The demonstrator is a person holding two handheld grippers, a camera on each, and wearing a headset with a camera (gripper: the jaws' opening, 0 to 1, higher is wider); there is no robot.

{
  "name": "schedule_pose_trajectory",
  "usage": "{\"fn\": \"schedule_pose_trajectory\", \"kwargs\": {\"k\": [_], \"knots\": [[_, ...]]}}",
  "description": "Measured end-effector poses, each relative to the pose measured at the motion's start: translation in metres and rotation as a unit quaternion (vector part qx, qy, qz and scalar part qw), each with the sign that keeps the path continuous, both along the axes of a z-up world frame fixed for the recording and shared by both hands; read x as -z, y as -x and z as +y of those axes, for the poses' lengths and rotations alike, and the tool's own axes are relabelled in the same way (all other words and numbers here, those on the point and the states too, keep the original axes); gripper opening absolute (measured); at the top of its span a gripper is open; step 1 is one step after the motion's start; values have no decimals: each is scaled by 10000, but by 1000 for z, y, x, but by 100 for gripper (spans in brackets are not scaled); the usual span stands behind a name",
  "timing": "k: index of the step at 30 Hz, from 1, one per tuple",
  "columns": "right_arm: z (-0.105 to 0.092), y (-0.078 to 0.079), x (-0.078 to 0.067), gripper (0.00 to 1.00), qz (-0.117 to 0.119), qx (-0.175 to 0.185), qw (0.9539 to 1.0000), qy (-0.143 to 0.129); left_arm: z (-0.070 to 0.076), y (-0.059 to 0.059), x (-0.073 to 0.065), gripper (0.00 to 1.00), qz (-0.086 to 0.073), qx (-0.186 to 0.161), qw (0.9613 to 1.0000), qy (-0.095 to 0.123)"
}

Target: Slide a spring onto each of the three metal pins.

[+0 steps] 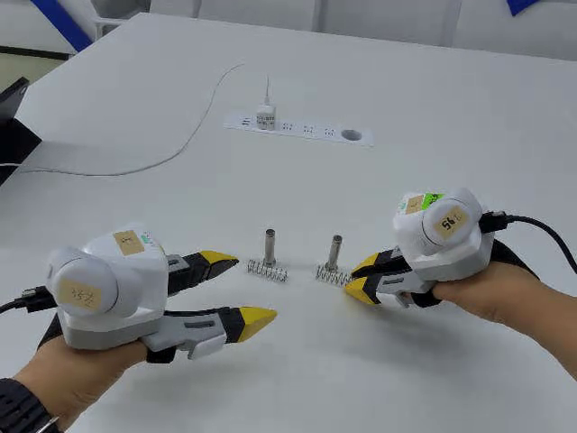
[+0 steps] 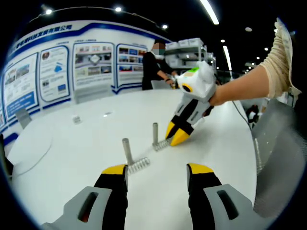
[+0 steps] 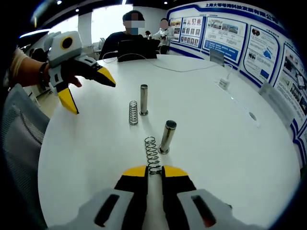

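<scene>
Right claw (image 3: pixel 154 170) clenched on end of spring (image 3: pixel 151 152) beside upright pin (image 3: pixel 167 136), left claw (image 2: pixel 158 168) released, near other spring (image 2: pixel 138 165), white worktop (image 1: pixel 424 108)

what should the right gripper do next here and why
Probably close the right gripper firmly on the spring and lift it clear. The spring's near end sits between the jaw tips, though I cannot tell whether it is gripped. It lies flat on the table, and the pin beside it stands upright and bare, ready to take it.
</scene>
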State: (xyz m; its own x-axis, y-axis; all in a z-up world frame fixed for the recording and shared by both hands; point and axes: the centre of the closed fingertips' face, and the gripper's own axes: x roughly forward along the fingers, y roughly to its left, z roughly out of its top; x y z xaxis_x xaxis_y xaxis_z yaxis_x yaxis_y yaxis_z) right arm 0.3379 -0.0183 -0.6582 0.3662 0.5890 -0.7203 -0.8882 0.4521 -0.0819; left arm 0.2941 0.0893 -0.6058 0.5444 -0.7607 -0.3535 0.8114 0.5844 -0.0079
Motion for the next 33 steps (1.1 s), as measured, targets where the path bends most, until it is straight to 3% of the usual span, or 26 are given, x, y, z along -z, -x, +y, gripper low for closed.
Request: {"fn": "schedule_pose_trajectory", "kwargs": {"k": [11,21,33], "knots": [[3,7,-4,11,26,-32,10000,-1,-3,3,0,49,8,49,10000,-17],[8,25,-19,11,-36,-328,9995,26,-22,9,4,46,-2,342,9994,-72],[30,58,-48,11,-24,-1180,9930,20,-39,14,4,38,-184,748,9968,-225]]}}
